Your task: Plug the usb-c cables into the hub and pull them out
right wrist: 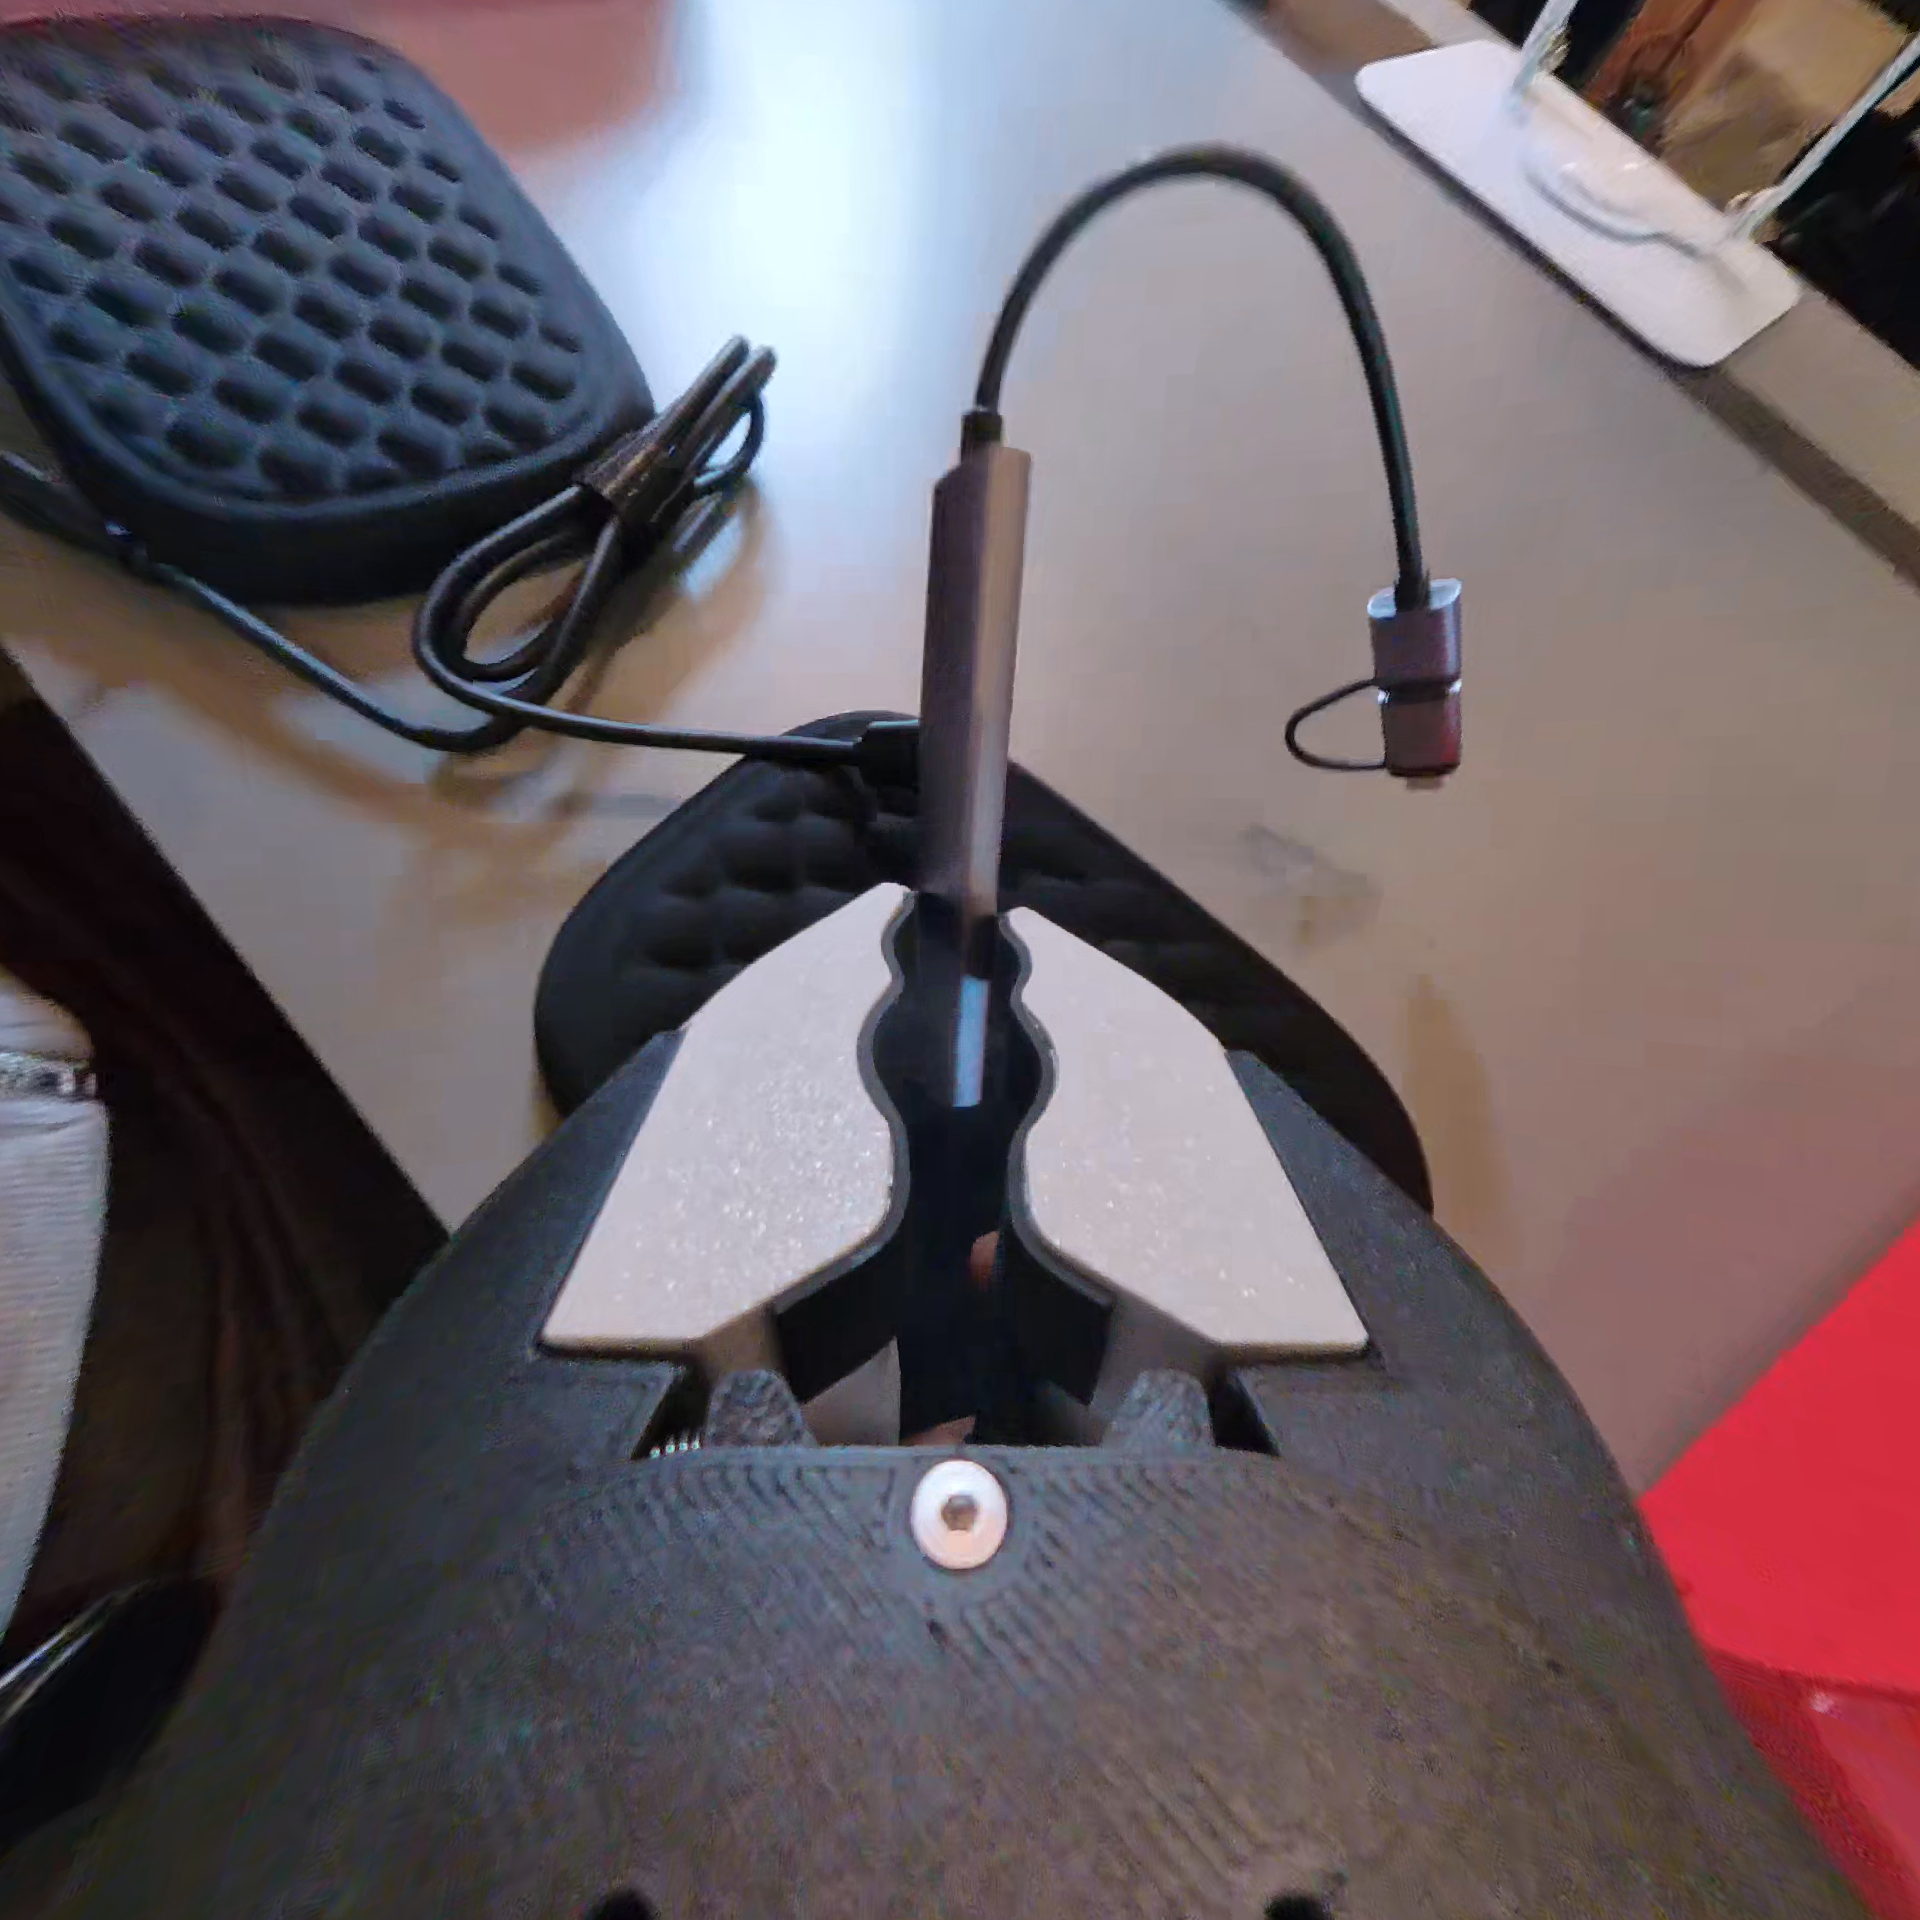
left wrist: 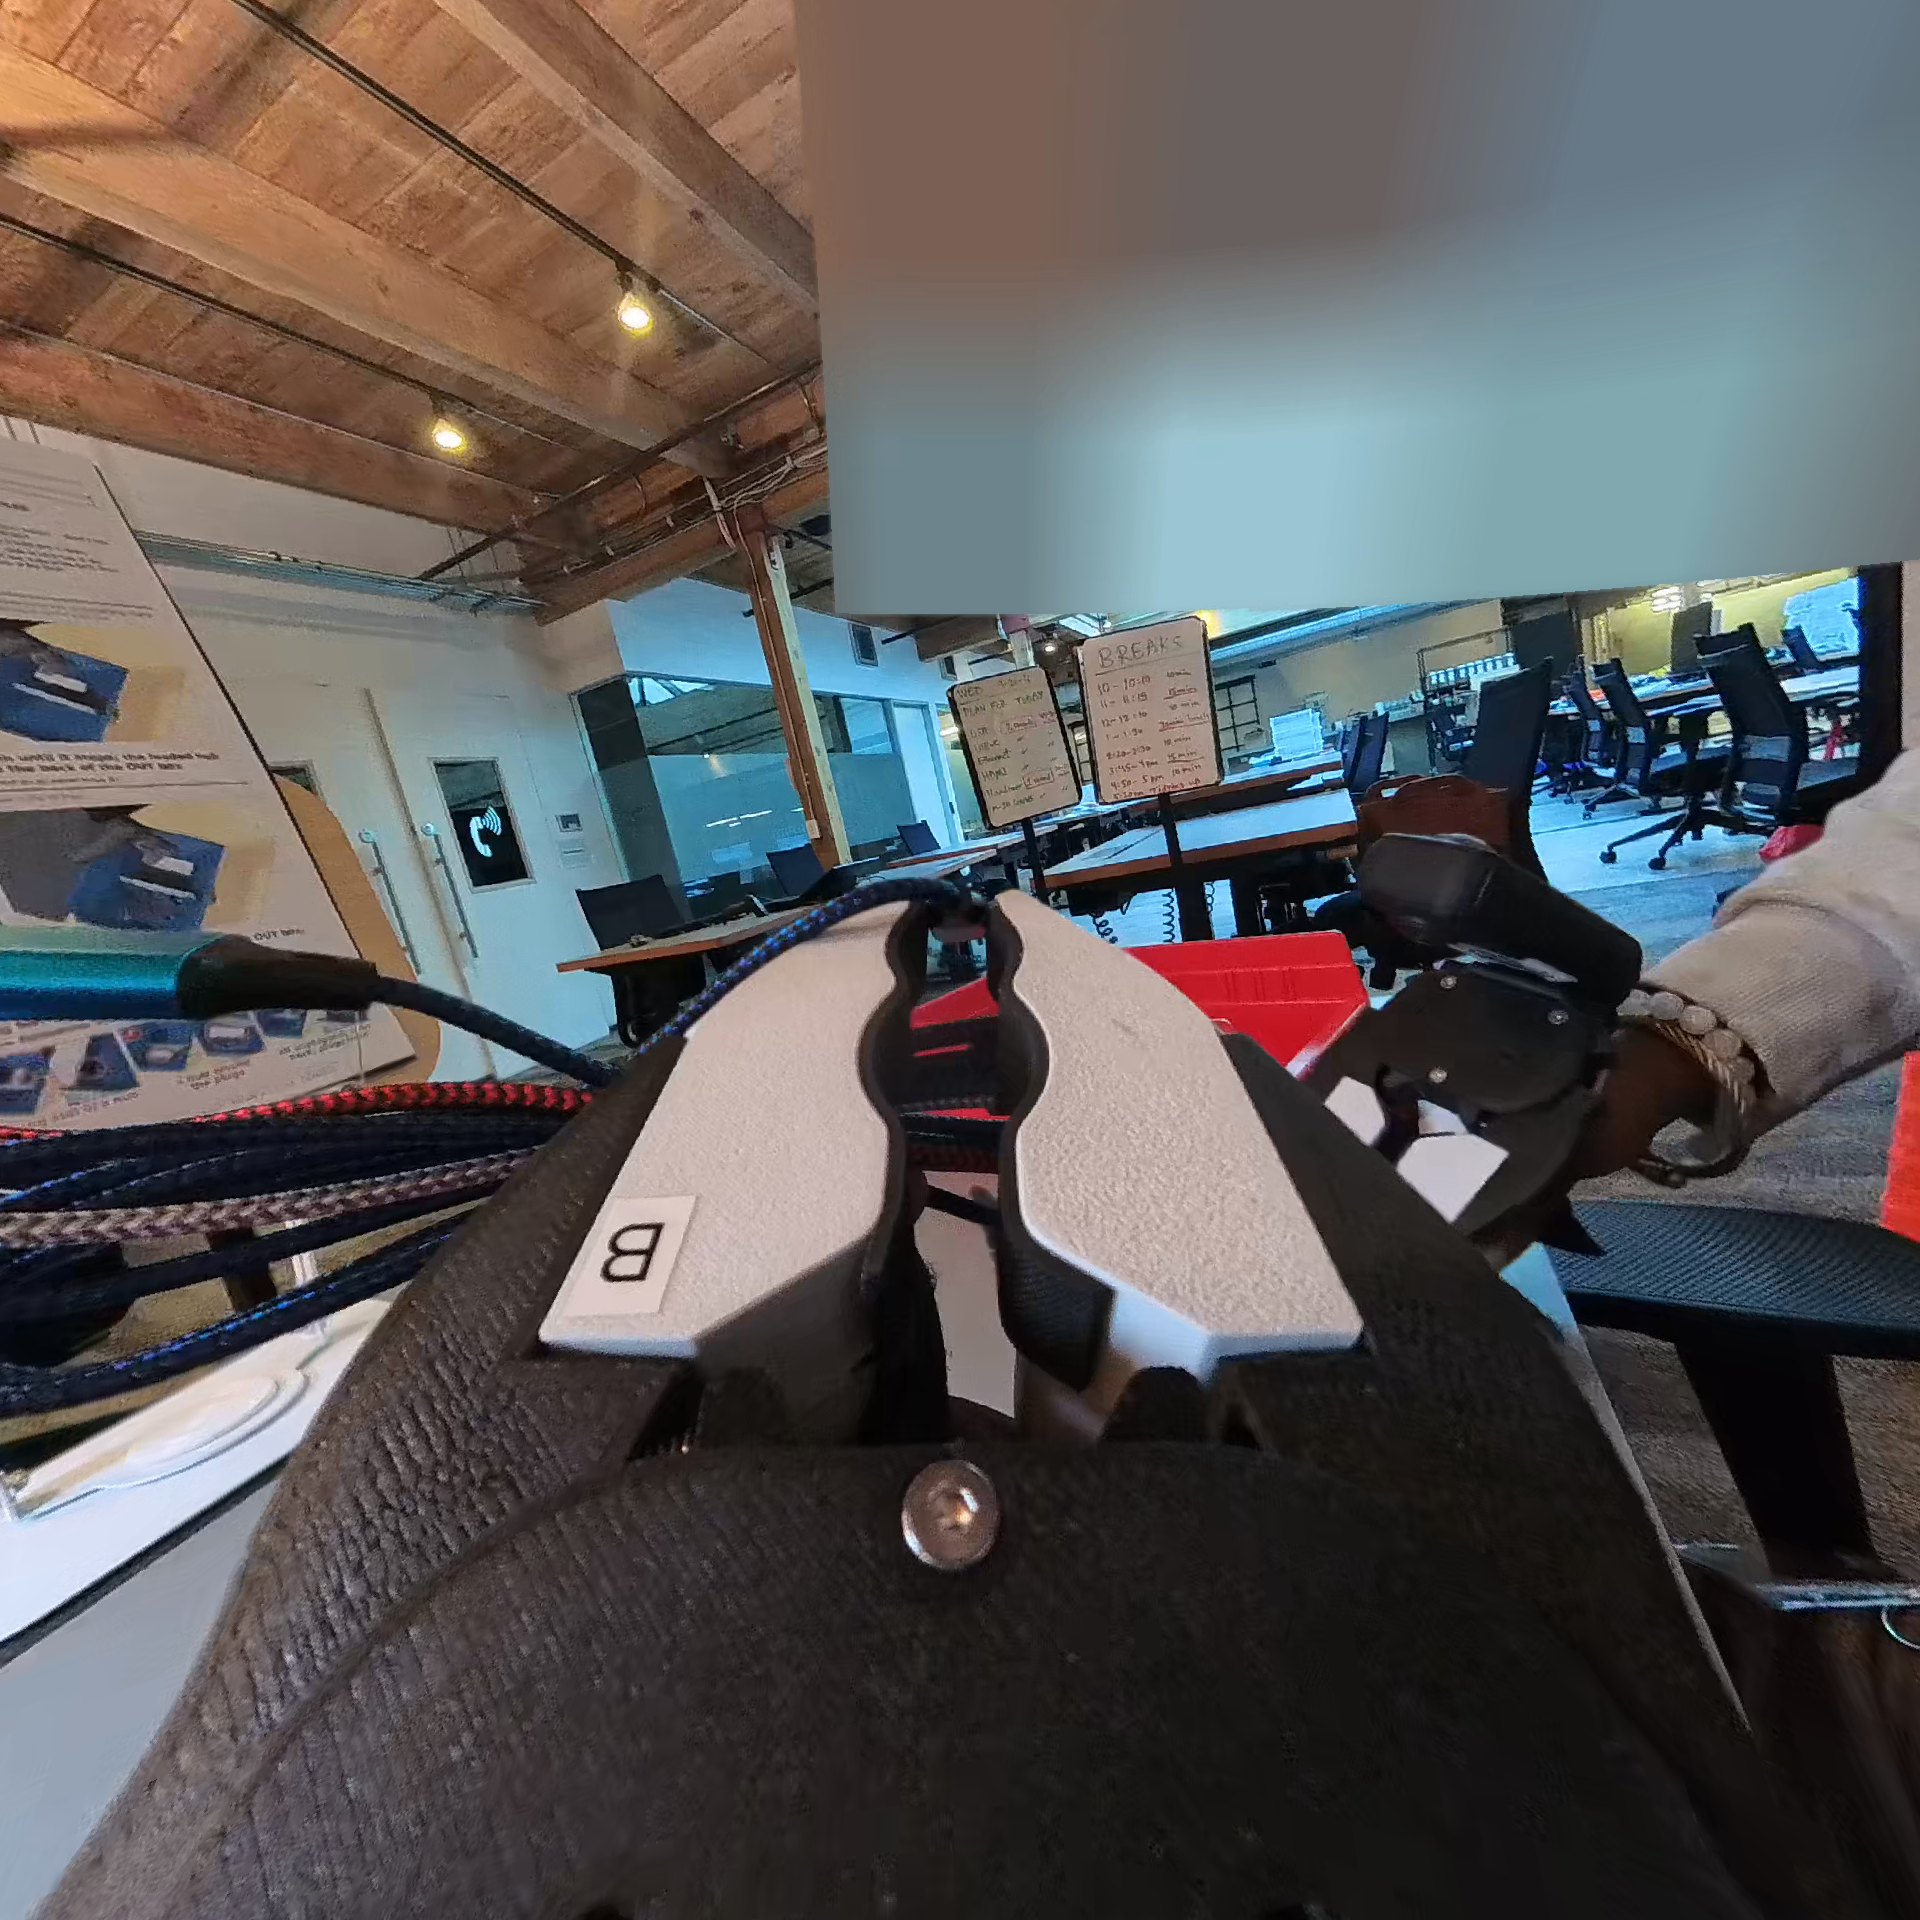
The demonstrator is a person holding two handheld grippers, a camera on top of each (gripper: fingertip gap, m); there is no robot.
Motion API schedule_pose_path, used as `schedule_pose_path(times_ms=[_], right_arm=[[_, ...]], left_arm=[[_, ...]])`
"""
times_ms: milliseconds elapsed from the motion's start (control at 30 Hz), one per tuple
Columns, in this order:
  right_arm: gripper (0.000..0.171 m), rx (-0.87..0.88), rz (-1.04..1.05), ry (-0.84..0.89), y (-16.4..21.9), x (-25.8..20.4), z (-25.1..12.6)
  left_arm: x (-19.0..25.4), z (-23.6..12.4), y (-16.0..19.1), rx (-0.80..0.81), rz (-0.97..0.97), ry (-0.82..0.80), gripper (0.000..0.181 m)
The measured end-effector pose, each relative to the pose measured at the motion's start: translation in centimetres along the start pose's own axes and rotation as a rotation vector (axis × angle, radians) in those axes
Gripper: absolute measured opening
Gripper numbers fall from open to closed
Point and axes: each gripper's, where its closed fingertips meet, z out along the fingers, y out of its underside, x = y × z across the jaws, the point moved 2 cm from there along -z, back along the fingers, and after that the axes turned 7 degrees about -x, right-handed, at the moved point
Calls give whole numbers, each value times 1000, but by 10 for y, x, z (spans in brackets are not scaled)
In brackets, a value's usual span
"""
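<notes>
Hub (right wrist: 971, 665), a slim, stiff, light grey bar, stands mid-frame clamped by its lower end in my right gripper (right wrist: 961, 925) above the desk (right wrist: 1195, 582). My left gripper (left wrist: 951, 914) pinches a limp braided cable (left wrist: 790, 935); better hold near its plug.

A slim grey hub (right wrist: 971, 665) stands upright, a black cable (right wrist: 582, 717) plugged into its side; braided cables (left wrist: 312, 1153) bunch nearby.
</notes>
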Motion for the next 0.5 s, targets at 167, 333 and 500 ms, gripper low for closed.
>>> schedule_pose_path(times_ms=[167,333,500], right_arm=[[11,-102,1,-200,0,-7,-2],[10,-68,-404,-251,5,-20,-5],[8,-235,-590,-287,4,-24,-4]], left_arm=[[1,-1,-3,18,7,0,11],[-1,-3,-5,27,19,-10,11],[-5,-5,-5,38,7,-18,11]])
